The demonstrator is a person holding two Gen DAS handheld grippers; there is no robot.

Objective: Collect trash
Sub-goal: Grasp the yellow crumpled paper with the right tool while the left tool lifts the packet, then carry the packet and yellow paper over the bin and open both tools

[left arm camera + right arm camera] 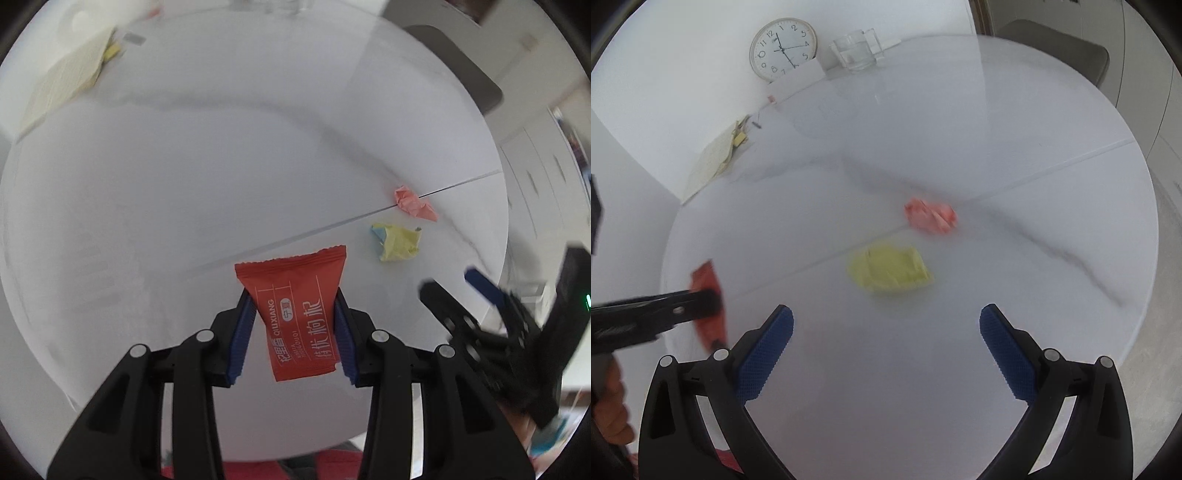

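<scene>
My left gripper (294,301) is shut on a red snack wrapper (299,314) with white print, held above the white round table (184,184). The wrapper also shows in the right wrist view (707,284), pinched by the left gripper (713,299). A crumpled pink paper (413,203) and a crumpled yellow paper (399,243) lie on the table to the right. My right gripper (886,317) is open and empty, hovering short of the yellow paper (890,271); the pink paper (931,216) lies beyond. The right gripper shows at the left view's right edge (447,282).
A cream notebook (709,166) lies at the table's far left by the wall. A round wall clock (783,48) and a glass container (857,51) stand at the back. A grey chair (1056,48) is at the far right, beyond the table's rim.
</scene>
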